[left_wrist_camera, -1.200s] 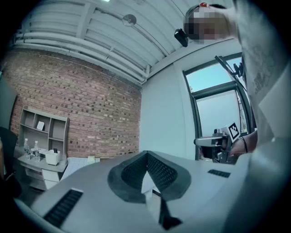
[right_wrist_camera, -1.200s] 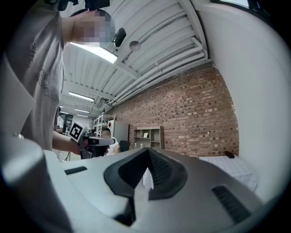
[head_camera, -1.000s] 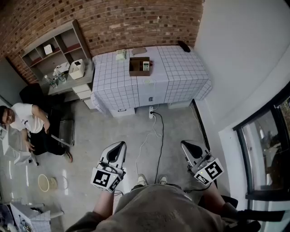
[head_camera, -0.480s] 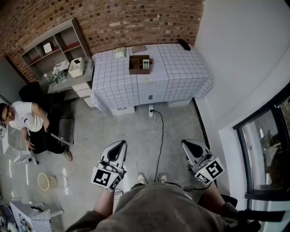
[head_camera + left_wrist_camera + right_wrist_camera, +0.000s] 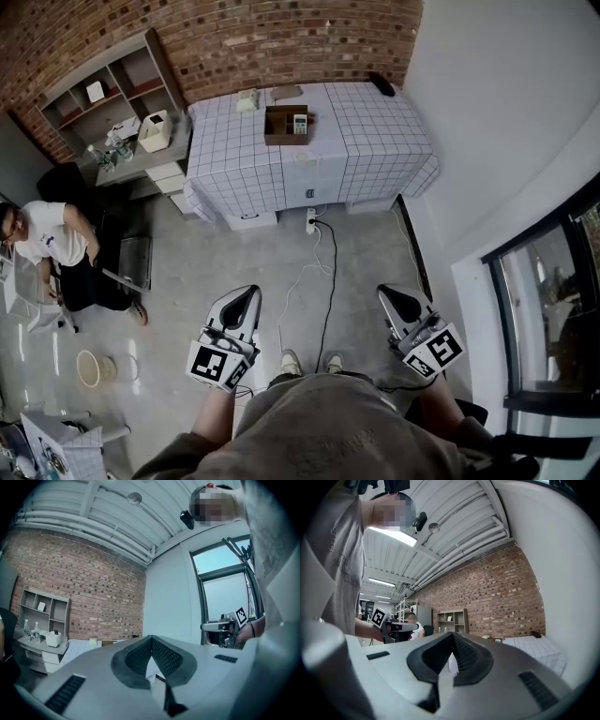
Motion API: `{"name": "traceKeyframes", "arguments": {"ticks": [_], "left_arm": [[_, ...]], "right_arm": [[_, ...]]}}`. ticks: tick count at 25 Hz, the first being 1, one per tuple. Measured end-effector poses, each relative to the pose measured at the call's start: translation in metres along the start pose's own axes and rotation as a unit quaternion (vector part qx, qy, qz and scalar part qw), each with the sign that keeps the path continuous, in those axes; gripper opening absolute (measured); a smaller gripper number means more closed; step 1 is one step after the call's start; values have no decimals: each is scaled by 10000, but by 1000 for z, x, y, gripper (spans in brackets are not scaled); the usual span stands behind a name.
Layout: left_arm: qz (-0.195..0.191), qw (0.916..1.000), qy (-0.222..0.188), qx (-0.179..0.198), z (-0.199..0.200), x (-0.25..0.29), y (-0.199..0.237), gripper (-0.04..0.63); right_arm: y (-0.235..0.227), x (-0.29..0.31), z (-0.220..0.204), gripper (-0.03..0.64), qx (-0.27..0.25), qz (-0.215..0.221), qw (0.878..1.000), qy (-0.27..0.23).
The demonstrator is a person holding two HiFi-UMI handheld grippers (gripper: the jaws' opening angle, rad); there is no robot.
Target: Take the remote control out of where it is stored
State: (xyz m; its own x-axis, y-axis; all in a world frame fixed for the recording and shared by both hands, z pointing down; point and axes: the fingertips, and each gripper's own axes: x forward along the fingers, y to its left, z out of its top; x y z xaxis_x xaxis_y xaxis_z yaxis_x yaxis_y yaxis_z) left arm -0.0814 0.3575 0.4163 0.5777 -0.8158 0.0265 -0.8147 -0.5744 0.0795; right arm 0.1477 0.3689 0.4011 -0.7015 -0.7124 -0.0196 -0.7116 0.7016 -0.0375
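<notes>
A pale remote control (image 5: pixel 301 124) stands in a brown open box (image 5: pixel 281 125) on the white checked table (image 5: pixel 375 141) by the brick wall, far ahead of me in the head view. My left gripper (image 5: pixel 246 297) and my right gripper (image 5: pixel 389 296) hang low over the concrete floor, close to my body, well short of the table. Both are shut with nothing between their jaws. In the left gripper view the table (image 5: pixel 82 647) shows small behind the tips (image 5: pixel 151 638); in the right gripper view the tips (image 5: pixel 452 634) meet too.
A power strip (image 5: pixel 311 221) and a black cable (image 5: pixel 330 281) lie on the floor between me and the table. A shelf unit (image 5: pixel 112 94) and a low cabinet (image 5: pixel 141 159) stand left of the table. A person (image 5: pixel 56 253) sits at the far left. A window (image 5: pixel 544 309) lines the right wall.
The view has shifted slightly: table and shelf sit a little higher and leftward in the head view. Both grippers hold nearly the same place and stay shut.
</notes>
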Motion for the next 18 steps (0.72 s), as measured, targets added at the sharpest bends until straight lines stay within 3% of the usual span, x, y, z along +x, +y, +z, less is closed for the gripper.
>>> {"name": "traceKeyframes", "arguments": {"ticks": [18], "left_arm": [[424,9988,240,-52,-7,33,-26,5]], "right_arm": [[-55,-27,-4,11,-102,124,9999,55]]}}
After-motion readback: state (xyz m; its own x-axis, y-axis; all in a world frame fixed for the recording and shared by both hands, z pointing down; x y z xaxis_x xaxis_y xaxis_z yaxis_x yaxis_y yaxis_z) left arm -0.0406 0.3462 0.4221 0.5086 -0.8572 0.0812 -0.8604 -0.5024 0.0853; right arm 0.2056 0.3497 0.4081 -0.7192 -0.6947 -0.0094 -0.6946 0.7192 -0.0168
